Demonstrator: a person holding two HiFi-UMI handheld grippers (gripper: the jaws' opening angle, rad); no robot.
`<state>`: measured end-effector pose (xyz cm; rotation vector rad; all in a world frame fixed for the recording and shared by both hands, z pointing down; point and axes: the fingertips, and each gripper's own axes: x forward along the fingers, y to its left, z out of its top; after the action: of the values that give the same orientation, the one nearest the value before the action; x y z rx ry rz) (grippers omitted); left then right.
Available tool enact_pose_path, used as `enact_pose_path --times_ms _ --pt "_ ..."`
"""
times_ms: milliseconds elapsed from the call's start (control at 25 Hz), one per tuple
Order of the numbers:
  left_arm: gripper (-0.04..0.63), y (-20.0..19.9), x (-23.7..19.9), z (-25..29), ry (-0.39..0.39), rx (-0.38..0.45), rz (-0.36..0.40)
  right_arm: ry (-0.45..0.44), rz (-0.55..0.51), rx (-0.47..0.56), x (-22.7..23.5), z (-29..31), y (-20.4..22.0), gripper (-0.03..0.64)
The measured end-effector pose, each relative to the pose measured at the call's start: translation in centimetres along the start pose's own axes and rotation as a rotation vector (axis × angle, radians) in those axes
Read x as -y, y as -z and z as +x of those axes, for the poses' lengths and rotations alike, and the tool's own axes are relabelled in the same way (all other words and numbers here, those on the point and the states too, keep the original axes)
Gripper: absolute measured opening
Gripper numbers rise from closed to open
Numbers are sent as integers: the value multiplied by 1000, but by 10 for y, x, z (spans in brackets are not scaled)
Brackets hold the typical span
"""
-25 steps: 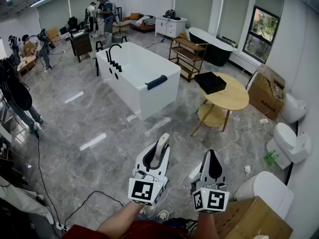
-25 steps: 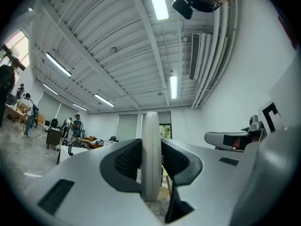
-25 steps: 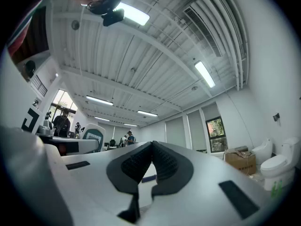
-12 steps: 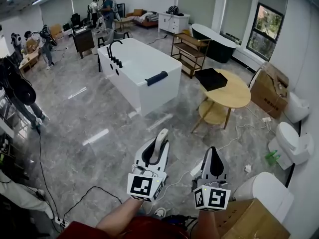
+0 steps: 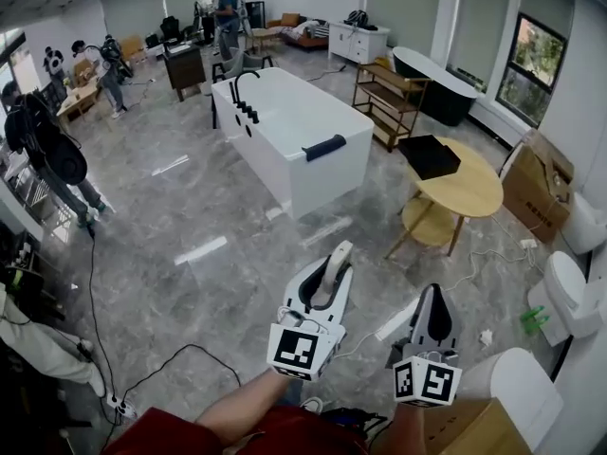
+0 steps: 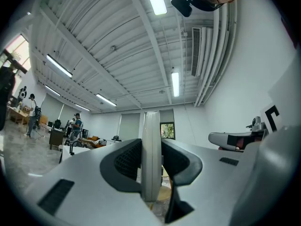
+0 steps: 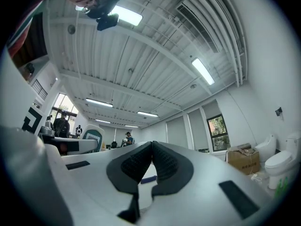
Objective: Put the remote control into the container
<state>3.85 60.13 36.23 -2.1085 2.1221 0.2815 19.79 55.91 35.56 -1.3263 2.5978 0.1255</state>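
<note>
Left fingers (image 6: 123,163) on remote control (image 6: 151,149), long axis forward.

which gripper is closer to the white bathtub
Left. The left gripper, holding the remote control, sits short of the near end of the white bathtub. The right gripper is beside it, farther off to the right.

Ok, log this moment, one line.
left gripper: jaws shut on remote control | right gripper: jaws shut, empty | black container: on round table
</note>
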Motion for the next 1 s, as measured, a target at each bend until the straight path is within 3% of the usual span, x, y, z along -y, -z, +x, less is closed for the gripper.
enact_pose_path --times_ms 120,280,360,480,600,1000 --pt "123 18 -10 20 44 -15 -4 50 -18 20 5 10 16 23" --pt "123 -22 -16 -20 -34 -27 16 -35 -7 14 -22 -4 -12 23" --pt "123 -39 -12 -26 -54 -9 -8 -50 -12 8 -25 -7 -27 23" --pt "123 -39 -47 13 -80 48 -73 -47 -27 -7 -31 42 -14 23" --pt "123 -4 -84 66 -37 -21 -10 -23 -47 -13 -30 103 11 23" --pt "121 13 -138 164 81 -24 -15 74 -70 -29 -28 203 36 23"
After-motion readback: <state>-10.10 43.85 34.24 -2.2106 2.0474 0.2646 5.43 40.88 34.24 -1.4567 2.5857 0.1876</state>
